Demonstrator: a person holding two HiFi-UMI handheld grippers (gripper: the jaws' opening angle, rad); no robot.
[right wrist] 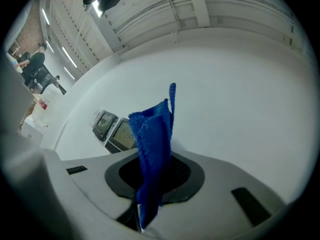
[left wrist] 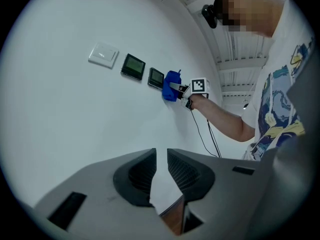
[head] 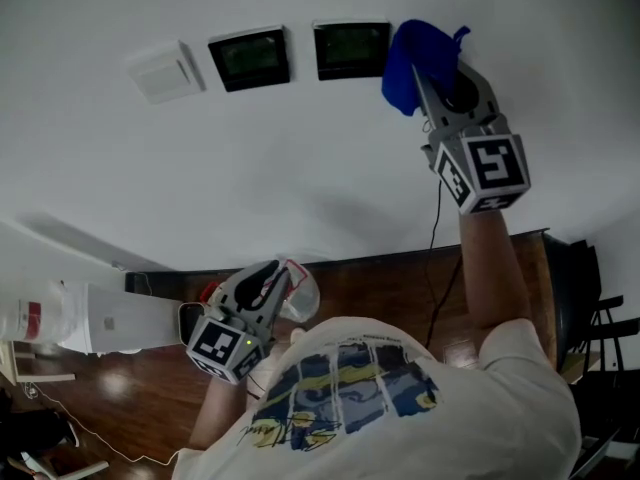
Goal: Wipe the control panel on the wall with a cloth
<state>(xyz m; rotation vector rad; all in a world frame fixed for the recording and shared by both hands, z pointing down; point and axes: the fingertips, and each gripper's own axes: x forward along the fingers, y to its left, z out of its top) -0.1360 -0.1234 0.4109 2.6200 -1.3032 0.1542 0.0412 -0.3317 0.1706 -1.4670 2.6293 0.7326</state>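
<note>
Two dark control panels [head: 250, 58] [head: 351, 49] hang side by side on the white wall, right of a white switch plate [head: 160, 71]. My right gripper [head: 432, 68] is raised to the wall, shut on a blue cloth [head: 412, 60] that lies just right of the right-hand panel. In the right gripper view the cloth [right wrist: 152, 144] stands up between the jaws, with the panels [right wrist: 120, 133] to its left. My left gripper [head: 262, 290] hangs low by my waist, its jaws nearly together with nothing between them. The left gripper view shows the panels [left wrist: 133, 66] and the cloth [left wrist: 171, 85] from afar.
A black cable [head: 435, 230] runs down the wall below my right gripper. A white unit [head: 110, 320] and a white bottle [head: 25, 320] stand at the lower left on the wooden floor [head: 400, 298]. Dark stands [head: 600, 308] are at the right. People [right wrist: 35, 66] stand far off.
</note>
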